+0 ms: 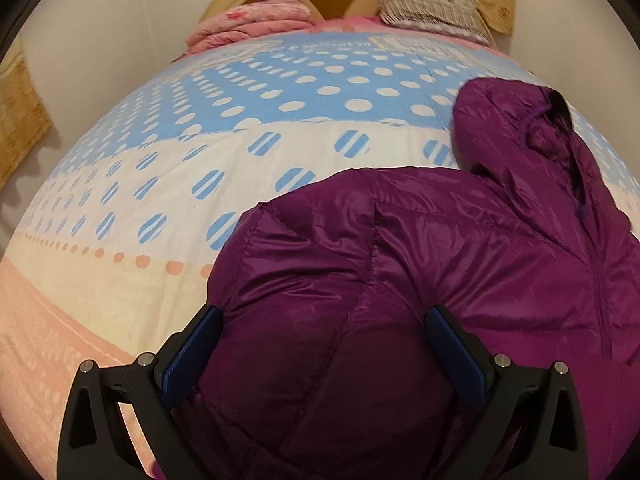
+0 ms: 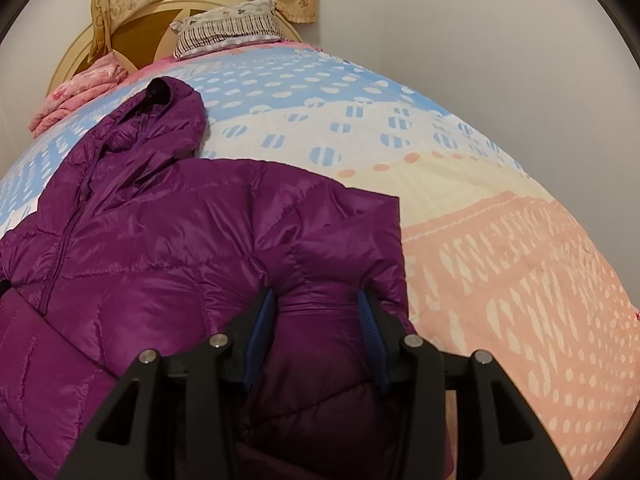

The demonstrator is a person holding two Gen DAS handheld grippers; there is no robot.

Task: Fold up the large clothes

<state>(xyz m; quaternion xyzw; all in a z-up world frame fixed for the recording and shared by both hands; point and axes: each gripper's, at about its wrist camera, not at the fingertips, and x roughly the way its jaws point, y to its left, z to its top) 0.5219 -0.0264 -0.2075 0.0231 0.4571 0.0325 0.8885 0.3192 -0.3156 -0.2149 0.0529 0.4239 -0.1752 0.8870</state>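
While the purple hooded down jacket (image 1: 420, 248) is spread on the dotted bedspread (image 1: 200, 140), a padded fold is straddled by the widely parted left gripper (image 1: 322, 320). Bunched jacket fabric is pinched between the narrower fingers of the right gripper (image 2: 318, 304). A striped pillow (image 2: 228, 26) is seen near the headboard (image 2: 132, 24).

The jacket (image 1: 420, 260) is shiny purple. The bedspread (image 1: 200, 152) runs blue with white dots, cream with striped blue dots, then peach. A pink floral blanket (image 1: 256, 20) lies by a striped pillow (image 2: 228, 28).
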